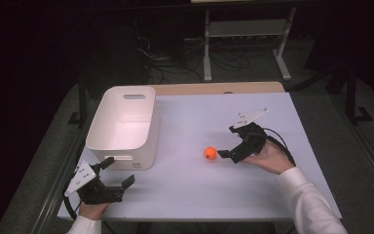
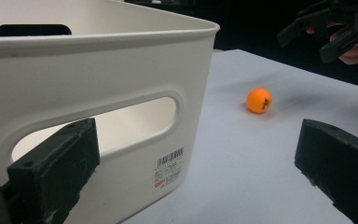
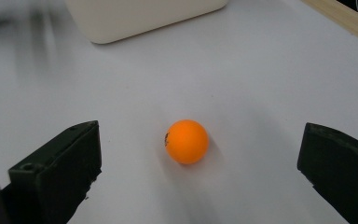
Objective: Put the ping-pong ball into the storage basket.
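A small orange ball (image 1: 210, 153) rests on the white table (image 1: 190, 195), right of centre. My right gripper (image 1: 228, 141) sits just to the ball's right, open, with its jaws pointed at it. In the right gripper view the ball (image 3: 187, 141) lies on the table between and a little ahead of the spread jaws of that gripper (image 3: 200, 135), touching neither. My left gripper (image 1: 118, 171) is open and empty at the front left corner, just before a white plastic bin (image 1: 121, 122). In the left gripper view the bin's handled wall (image 2: 98, 74) is close, with the ball (image 2: 259, 100) beyond.
The bin looks empty and stands at the table's left. A wooden strip (image 1: 214, 88) runs along the far edge. Behind it, on the dark floor, are a white metal frame (image 1: 246, 29) and cables. The other hand's gripper (image 2: 326, 32) shows far off in the left gripper view.
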The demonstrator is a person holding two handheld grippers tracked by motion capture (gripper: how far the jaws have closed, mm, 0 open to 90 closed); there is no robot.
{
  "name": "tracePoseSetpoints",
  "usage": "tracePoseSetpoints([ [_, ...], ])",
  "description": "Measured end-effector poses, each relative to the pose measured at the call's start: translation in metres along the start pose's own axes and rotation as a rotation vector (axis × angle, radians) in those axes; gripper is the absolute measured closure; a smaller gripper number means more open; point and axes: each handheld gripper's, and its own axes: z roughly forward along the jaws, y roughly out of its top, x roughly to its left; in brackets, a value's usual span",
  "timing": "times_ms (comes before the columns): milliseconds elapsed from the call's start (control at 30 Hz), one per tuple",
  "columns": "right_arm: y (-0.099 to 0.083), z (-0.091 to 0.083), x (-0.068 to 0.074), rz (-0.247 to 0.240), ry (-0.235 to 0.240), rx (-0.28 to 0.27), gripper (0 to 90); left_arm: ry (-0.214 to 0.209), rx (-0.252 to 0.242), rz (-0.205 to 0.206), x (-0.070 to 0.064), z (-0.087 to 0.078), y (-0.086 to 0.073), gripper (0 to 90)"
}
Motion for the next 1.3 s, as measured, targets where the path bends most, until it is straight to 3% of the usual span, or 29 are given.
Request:
tracePoseSetpoints([
  [833, 0.005, 0.019, 0.003, -0.002, 0.051, 0.050, 0.0, -0.003, 0.000, -0.002, 0.000, 0.000, 0.000, 0.0],
  [900, 0.005, 0.021, 0.002, -0.028, 0.047, 0.059, 0.0, -0.003, 0.003, -0.001, 0.000, 0.000, 0.000, 0.0],
  [933, 0.006, 0.022, 0.003, -0.013, 0.059, 0.060, 0.0, -0.003, 0.002, -0.002, 0.000, 0.000, 0.000, 0.0],
  [1000, 0.006, 0.024, 0.002, -0.032, 0.053, 0.069, 0.0, -0.005, -0.003, -0.008, 0.000, 0.000, 0.000, 0.0],
  [1300, 0.008, 0.039, 0.002, -0.034, 0.085, 0.097, 0.0, -0.006, -0.004, -0.009, -0.001, 0.000, 0.000, 0.0],
])
